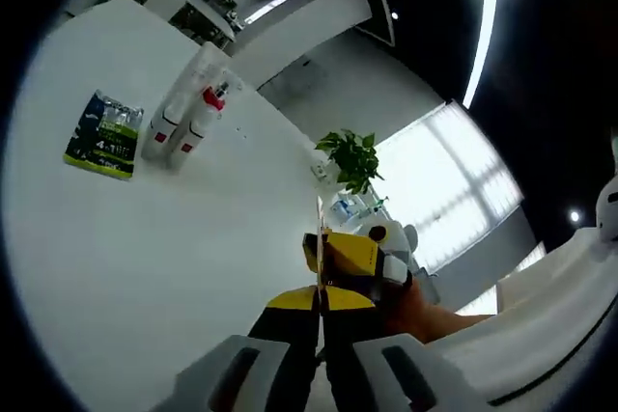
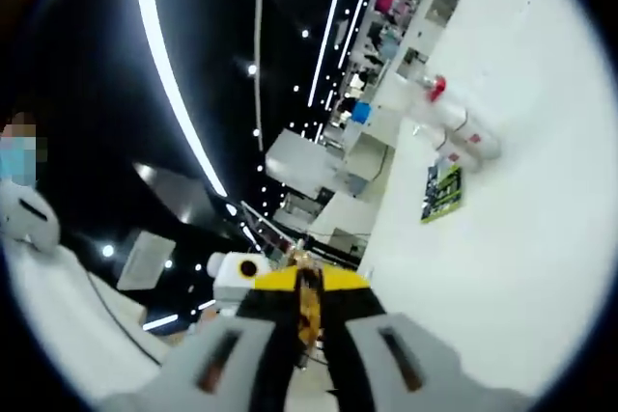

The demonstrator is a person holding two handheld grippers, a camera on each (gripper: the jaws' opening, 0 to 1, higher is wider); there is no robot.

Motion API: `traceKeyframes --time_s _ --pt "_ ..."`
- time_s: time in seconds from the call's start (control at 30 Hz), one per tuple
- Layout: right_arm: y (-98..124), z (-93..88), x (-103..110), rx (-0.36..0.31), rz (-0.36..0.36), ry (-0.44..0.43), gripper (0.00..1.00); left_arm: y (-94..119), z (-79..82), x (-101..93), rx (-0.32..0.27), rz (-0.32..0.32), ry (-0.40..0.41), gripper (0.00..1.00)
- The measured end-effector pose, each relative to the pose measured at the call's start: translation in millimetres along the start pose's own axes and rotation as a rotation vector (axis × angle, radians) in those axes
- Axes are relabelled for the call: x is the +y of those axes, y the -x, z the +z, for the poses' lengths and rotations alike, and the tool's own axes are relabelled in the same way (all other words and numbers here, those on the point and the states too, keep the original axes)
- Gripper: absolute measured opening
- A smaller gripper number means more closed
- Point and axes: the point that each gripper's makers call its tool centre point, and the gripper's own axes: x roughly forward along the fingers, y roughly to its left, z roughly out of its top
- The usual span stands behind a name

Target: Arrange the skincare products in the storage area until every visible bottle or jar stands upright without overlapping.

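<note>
Two white bottles with red caps (image 1: 188,115) lie on their sides on the white table (image 1: 174,238), with a clear tube-like container (image 1: 206,63) beside them. A green sachet (image 1: 104,135) lies flat next to them. My left gripper (image 1: 320,320) is shut, with nothing in it, well short of them. The yellow right gripper (image 1: 359,260) meets it tip to tip, a hand (image 1: 425,308) behind it. From the right gripper view, the bottles (image 2: 456,127) and sachet (image 2: 443,190) lie far off, and my right gripper (image 2: 307,320) is shut beside the left gripper (image 2: 253,275).
A potted green plant (image 1: 351,157) and small items stand at the table's far edge. Shelves with goods (image 2: 391,16) line the back of the room. A wide stretch of bare tabletop (image 2: 502,267) lies between the grippers and the products.
</note>
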Motion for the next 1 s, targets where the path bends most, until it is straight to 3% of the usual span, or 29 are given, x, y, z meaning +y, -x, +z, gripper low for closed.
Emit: traceKeyframes --time_s 0.07,0.17,0.33,0.47,0.53,0.57,0.67,0.77,0.8,0.83,0.9,1.0 --pt "3.5 0.0 0.7 0.025 0.002 0.039 0.07 6.4 -3.6 3.5 0.05 0.014 -0.038 0.0" --pt "6.4 -9.7 3.5 0.112 0.015 0.107 0.09 12.2 -10.5 2.8 0.122 -0.001 -0.06 0.0" --pt "6.2 -39.4 9.9 0.297 0.046 0.208 0.1 15.4 -29.2 0.7 0.244 -0.025 -0.075 0.0" --pt "1.7 -54.1 19.8 0.362 0.089 0.222 0.09 14.0 -45.3 -8.6 0.318 -0.086 -0.064 0.0" --pt "2.2 -59.4 24.5 0.393 0.108 0.17 0.0 12.3 -48.2 -3.7 0.325 -0.057 -0.071 0.01" --pt "1.5 -58.5 24.6 0.389 0.106 0.138 0.0 12.4 -48.4 -1.8 0.324 -0.047 -0.075 0.01" --pt "0.0 -51.4 18.3 0.344 0.081 0.163 0.0 11.8 -40.4 0.0 0.257 -0.039 -0.046 0.02" --pt "-2.5 -33.7 19.3 0.222 0.081 0.064 0.0 11.0 -22.1 -2.5 0.128 -0.063 0.009 0.03" --pt "-2.7 -30.9 20.2 0.202 0.086 0.044 0.0 11.2 -18.3 -3.9 0.099 -0.071 0.026 0.03" --pt "-2.7 -22.5 21.0 0.141 0.1 -0.005 0.0 11.6 -14.9 -5.8 0.076 -0.083 0.04 0.03" --pt "-2.4 -18.6 19.6 0.103 0.091 -0.025 0.0 11.8 -9.7 -8.1 0.036 -0.096 0.07 0.03" --pt "-2.7 -14.5 18.5 0.053 0.097 -0.067 0.0 10.3 -8.7 -7.7 0.022 -0.093 0.07 0.04"
